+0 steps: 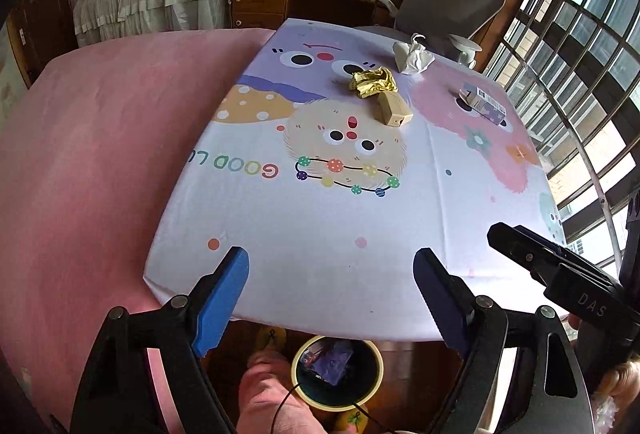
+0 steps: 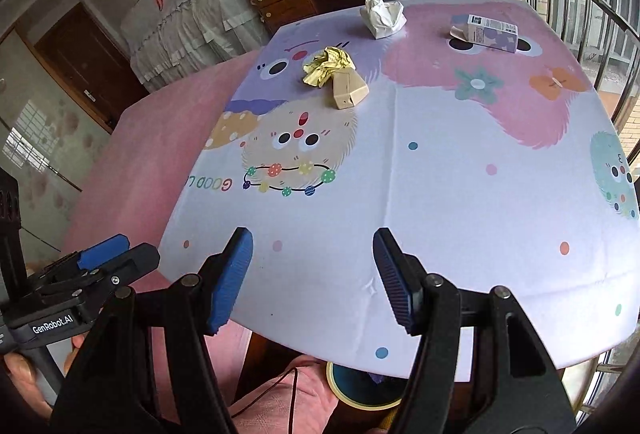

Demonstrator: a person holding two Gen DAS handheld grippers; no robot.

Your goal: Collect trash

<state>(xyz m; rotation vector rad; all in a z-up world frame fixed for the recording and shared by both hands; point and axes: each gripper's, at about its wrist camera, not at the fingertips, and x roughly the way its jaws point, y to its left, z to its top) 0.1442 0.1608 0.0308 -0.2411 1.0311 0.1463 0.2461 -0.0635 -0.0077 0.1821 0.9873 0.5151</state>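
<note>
Both tongs spread, nothing pinched. Left wrist view: left gripper (image 1: 332,274) hovering over near edge of table (image 1: 320,234); right gripper (image 1: 520,246) alongside at right. Four bits of trash well off at far end: gold wrapper (image 1: 374,81) touching tan box (image 1: 394,109), white tissue (image 1: 412,55) beyond, small carton (image 1: 484,101) to the right. Bin (image 1: 338,370) on floor below near edge, some rubbish already inside, so partly done by the look of it; four pcs left.

Right wrist view: right gripper (image 2: 312,262) wide open, left gripper (image 2: 104,248) at left. Carton (image 2: 492,33) lying flat, long axis roughly left-right, open flap end pointing left. Tan box (image 2: 348,87) long axis running near-far.
</note>
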